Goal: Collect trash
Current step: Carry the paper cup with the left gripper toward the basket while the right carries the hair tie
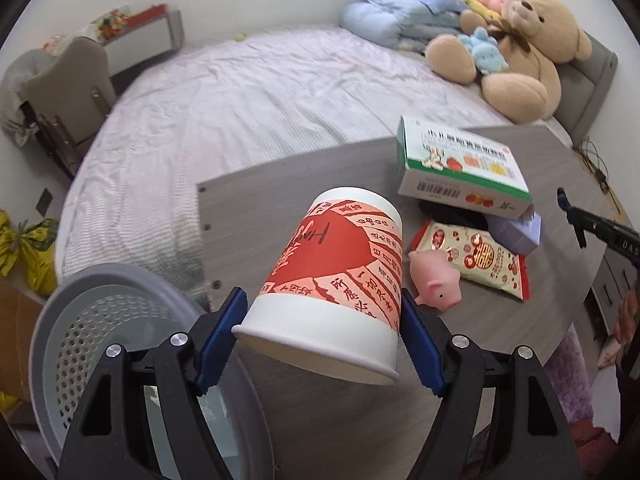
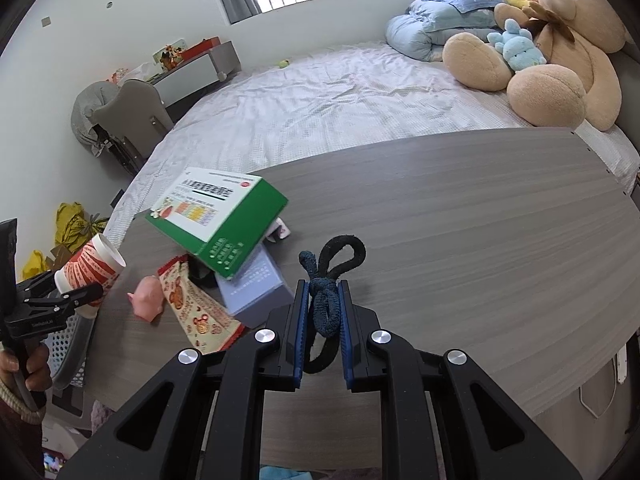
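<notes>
1. Left gripper [image 1: 322,320]: jaws closed on a paper cup [image 1: 340,264], one blue pad on each side near its rim. The cup is clear of the table [image 1: 280,184], tilted, with its mouth toward the camera, above the table's left edge.
2. A grey perforated bin [image 1: 96,320] stands on the floor just off that left edge, below and left of the cup.
3. Right gripper [image 2: 323,292]: jaws closed on a dark knotted cord [image 2: 332,276]. Its loop sticks out beyond the pads, over the bare middle of the table near the front edge.
4. Near the left side of the table lies a cluster: a green-and-white box [image 1: 460,164] tilted on top of a pale lilac box [image 1: 518,230], with a dark item partly hidden beneath them.
5. A red-patterned snack packet [image 1: 476,258] lies flat just in front of the boxes; a pink pig toy [image 1: 436,278] rests against its left edge.
6. In the right wrist view, a hand [image 2: 30,364] grips the left tool's handle off the table's left edge.
7. Beyond the table's far edge is a bed [image 1: 248,92] carrying a teddy bear [image 1: 524,44].
</notes>
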Motion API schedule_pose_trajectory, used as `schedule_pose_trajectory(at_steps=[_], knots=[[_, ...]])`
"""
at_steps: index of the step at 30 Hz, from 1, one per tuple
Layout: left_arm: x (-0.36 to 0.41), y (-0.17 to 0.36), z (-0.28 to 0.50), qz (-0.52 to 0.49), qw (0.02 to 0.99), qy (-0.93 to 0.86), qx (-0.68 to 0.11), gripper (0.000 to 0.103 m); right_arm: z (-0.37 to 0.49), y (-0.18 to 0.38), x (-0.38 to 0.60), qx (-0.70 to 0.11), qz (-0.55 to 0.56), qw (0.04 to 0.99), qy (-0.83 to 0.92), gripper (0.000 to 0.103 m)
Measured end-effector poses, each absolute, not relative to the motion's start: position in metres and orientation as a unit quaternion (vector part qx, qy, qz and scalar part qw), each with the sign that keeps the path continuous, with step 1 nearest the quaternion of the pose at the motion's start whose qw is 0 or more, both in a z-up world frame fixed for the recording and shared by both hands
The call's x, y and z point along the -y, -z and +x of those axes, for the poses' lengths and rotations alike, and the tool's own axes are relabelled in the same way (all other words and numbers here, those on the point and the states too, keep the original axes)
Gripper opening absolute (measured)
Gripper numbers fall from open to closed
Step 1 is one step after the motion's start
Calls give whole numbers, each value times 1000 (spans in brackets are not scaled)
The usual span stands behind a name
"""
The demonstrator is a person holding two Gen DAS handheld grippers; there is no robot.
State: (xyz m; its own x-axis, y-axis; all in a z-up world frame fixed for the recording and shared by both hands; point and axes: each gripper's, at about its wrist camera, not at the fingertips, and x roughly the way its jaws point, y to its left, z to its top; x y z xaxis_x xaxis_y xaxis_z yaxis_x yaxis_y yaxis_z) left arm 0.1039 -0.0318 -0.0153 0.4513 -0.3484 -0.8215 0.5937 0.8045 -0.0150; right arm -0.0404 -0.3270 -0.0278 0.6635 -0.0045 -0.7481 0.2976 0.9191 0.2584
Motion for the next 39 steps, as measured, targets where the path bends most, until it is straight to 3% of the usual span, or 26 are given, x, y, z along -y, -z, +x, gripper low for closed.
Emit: schedule_pose_trajectory(at_steps=[18,39], knots=[[-36,-24,61,37,904,168,-390,73,-6,-20,237,-371,147,916,-46,14],[-121,-20,48,-6,919,77,-386,73,44,-21,107,-383,90,904,-164,14]])
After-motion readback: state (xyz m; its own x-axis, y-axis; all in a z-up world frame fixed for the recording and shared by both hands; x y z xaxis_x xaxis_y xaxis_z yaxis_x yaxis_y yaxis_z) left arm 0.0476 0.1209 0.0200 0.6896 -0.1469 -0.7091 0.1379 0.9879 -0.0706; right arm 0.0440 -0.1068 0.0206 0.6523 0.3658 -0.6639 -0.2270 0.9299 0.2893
